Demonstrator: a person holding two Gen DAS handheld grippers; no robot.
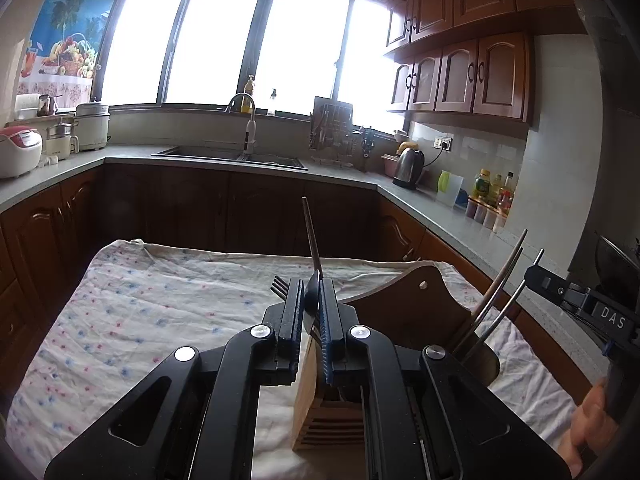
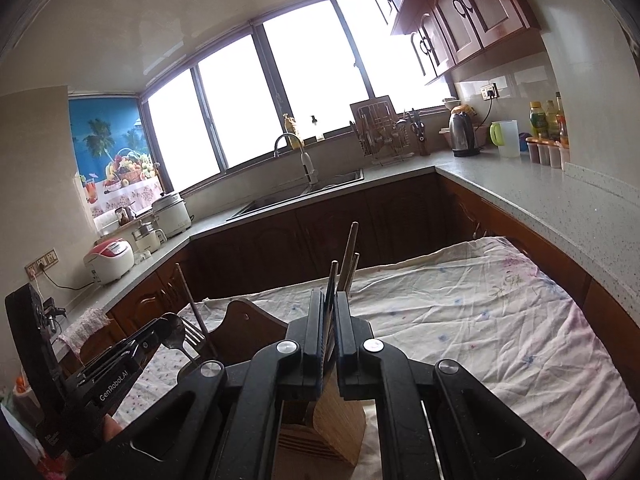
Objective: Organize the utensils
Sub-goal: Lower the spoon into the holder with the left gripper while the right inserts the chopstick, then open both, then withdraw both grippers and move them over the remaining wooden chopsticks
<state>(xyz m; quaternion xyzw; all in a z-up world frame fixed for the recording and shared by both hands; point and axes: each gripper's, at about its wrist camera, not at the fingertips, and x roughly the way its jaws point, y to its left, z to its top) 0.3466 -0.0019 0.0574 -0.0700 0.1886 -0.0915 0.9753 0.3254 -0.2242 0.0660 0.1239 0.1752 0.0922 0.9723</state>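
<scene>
Nearest, the left gripper (image 1: 311, 304) clenches a spoon (image 1: 312, 292), fork (image 1: 279, 286) and chopstick (image 1: 310, 236) above a wooden block (image 1: 308, 396). Beside it, the right gripper (image 2: 329, 312) pinches utensil handles (image 2: 331, 280). Beyond lie a cutting board (image 1: 400, 304), floral cloth (image 1: 160, 312), then the sink (image 1: 228, 156).

White letters "DAS" stand on the black right gripper (image 1: 532, 276) body; "GenRobot.AI" stands on the black left gripper (image 2: 160, 326) body.
</scene>
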